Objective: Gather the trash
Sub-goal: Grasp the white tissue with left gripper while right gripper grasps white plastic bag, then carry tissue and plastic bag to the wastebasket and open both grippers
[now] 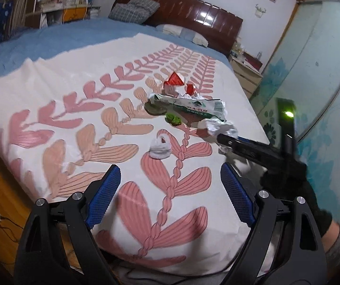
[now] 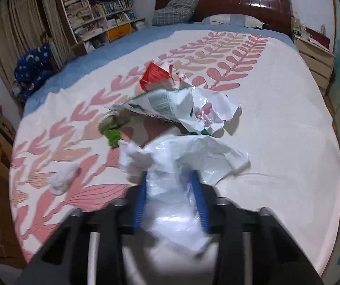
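While right hand-held gripper (image 2: 170,197) pinches crumpled white plastic bag (image 2: 179,163), left hand-held gripper (image 1: 170,194) gapes wide, empty: grab small white tissue wad (image 1: 160,148) on bed (image 1: 51,83) next.

Black claw (image 1: 170,194), blue ribbed pads (image 1: 103,197)

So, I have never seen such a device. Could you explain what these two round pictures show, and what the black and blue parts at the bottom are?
Each picture comes from a fisheye camera fixed on a hand-held gripper, looking forward along its two blue-padded fingers. A person holds one gripper in each hand; there is no robot arm.

The left wrist view shows the left gripper open and empty above the bed. The right wrist view shows the right gripper shut on a white plastic bag.

Trash lies on the bedspread: a white tissue wad, a green scrap, a green-and-white wrapper and red packaging. The other gripper appears at the right of the left wrist view.
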Demonstrator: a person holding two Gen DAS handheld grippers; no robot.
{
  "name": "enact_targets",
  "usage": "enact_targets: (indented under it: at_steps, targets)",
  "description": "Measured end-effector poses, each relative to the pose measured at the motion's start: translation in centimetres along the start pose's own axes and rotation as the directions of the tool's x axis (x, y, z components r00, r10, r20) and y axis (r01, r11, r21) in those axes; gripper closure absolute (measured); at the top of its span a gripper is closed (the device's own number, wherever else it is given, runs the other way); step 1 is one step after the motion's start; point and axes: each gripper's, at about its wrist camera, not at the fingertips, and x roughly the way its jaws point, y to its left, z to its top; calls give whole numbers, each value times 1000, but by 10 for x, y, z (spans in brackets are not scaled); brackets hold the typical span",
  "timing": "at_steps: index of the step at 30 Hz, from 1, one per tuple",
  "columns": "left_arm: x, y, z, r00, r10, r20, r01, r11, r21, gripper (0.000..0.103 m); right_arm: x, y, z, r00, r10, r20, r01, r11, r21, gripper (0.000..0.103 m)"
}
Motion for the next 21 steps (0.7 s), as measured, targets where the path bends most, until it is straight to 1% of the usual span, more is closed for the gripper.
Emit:
enact_targets:
  at_steps: [2,3,6,8,12,14,15,16,17,18,19,20,21]
  targets:
    - [12,0,5,1000,-23,-10,23,1000,-17,18,-18,-5,-7,999,30,23,-31,999,23,74]
    - [18,-1,7,1000,-23,-15,22,1000,-14,18,-30,-8,-11,998,51,37,-53,998,39,74]
    - [46,-7,20,999,23,-31,-21,999,39,18,-71,-13,-25,990,103,93,-110,991,73,74]
    - [60,-6,24,999,23,-47,-21,999,40,18,-101,-16,-35,983,134,128,-146,985,91,74]
    - [92,0,29,994,28,-110,-26,999,19,18,-150,-27,-56,973,157,168,-179,976,122,74]
    - [104,0,28,988,47,-150,-43,999,31,19,-166,-34,-66,974,149,168,-173,974,144,74]
    - [108,0,27,985,59,-163,-55,998,29,26,-172,-37,-71,975,144,167,-170,974,153,74]
    - [109,1,27,983,71,-167,-68,997,26,34,-179,-40,-77,977,135,165,-162,974,160,73]
    - [110,2,26,981,87,-171,-84,996,21,39,-185,-42,-81,978,126,164,-154,974,168,73]
    - [110,2,26,980,99,-173,-97,995,22,53,-189,-44,-86,980,119,160,-147,974,173,73]
    - [111,3,26,977,118,-176,-114,993,30,70,-192,-45,-90,982,111,154,-138,975,174,73]
    - [111,3,26,976,129,-178,-125,992,33,75,-195,-45,-93,983,107,150,-132,977,169,73]
    - [111,5,25,976,128,-178,-125,992,26,77,-198,-45,-96,984,107,146,-130,978,163,73]
